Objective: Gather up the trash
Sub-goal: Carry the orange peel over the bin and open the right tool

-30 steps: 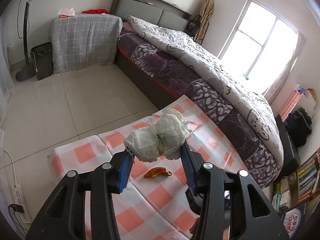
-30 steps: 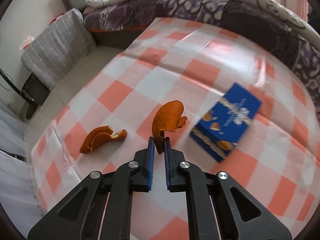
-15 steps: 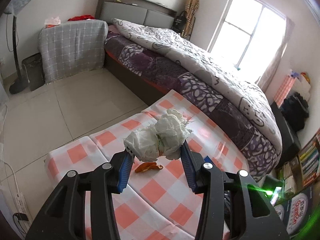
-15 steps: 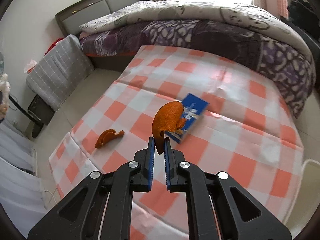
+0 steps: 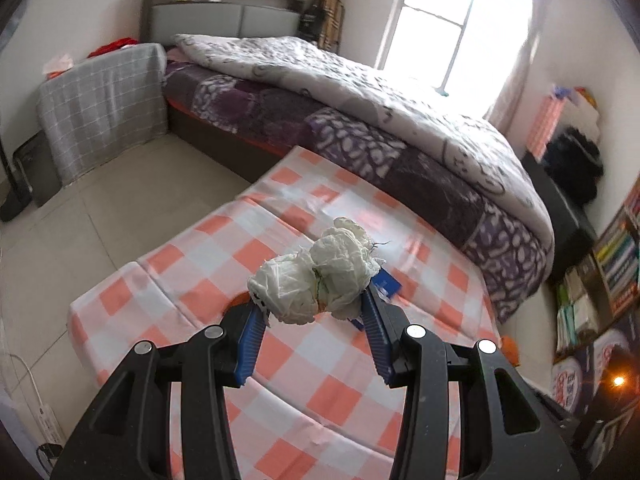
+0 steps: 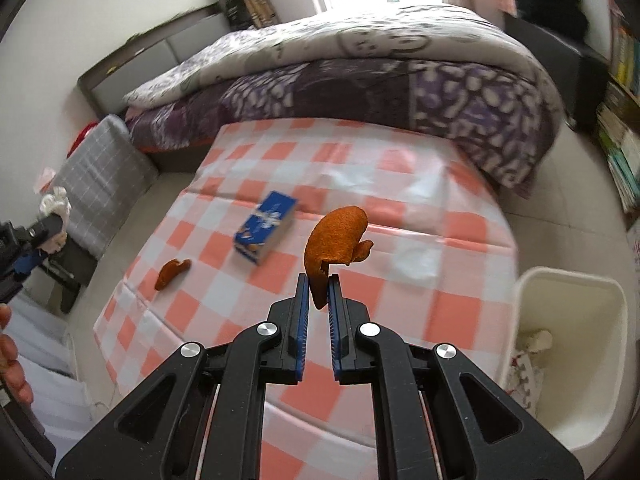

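My left gripper (image 5: 314, 306) is shut on a wad of crumpled white tissue (image 5: 320, 278), held high above the checked table (image 5: 280, 364). My right gripper (image 6: 319, 280) is shut on a curled orange peel (image 6: 338, 240), also raised above the table. A second orange peel (image 6: 172, 273) and a blue box (image 6: 266, 227) lie on the cloth. A white trash bin (image 6: 568, 356) stands at the table's right side and holds some trash. The left gripper also shows at the left edge of the right wrist view (image 6: 38, 236).
A bed with a purple quilt (image 6: 360, 76) runs along the table's far side. A grey-covered stand (image 5: 102, 104) sits left of the bed. Bookshelves (image 5: 600, 276) stand at the right. Tiled floor (image 5: 72, 216) lies to the left of the table.
Both grippers have risen and pulled back from the table with their loads. The right wrist view has swung right, bringing the white bin into sight.
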Tool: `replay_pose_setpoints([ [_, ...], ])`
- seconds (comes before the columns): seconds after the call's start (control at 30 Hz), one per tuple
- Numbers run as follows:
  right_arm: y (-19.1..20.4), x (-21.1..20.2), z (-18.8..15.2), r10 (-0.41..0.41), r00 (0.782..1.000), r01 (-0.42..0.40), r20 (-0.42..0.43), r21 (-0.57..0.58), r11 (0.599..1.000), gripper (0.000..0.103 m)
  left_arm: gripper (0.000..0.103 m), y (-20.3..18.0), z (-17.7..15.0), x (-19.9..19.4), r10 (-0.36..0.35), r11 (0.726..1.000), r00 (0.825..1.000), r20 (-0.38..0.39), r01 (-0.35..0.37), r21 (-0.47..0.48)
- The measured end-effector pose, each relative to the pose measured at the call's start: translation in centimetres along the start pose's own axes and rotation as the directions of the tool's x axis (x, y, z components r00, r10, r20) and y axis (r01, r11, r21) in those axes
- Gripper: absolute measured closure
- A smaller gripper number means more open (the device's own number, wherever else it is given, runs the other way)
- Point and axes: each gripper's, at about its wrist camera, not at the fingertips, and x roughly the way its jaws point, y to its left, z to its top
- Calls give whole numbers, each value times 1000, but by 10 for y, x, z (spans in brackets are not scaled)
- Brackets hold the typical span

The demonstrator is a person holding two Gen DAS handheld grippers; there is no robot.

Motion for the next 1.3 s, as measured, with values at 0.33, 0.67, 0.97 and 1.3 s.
replay_pose_setpoints([
  [0.33,-76,-38,7,-48,998,43,36,132,990,94,58,-74,-23,11,-45,992,999,-23,47,121],
  [0.67,-154,-84,7,-118,991,99,63,251,963,94,58,-153,-55,20,-108,960,992,-68,122,253],
  [0.97,-212,-105,-9,-241,970,224,14,313,923,84,58,-222,-98,31,-171,903,971,-165,221,368],
  [1.3,-182,-34,-51,-269,934,281,-234,20,959,65,58,-222,-96,32,-171,912,972,-160,218,347],
])
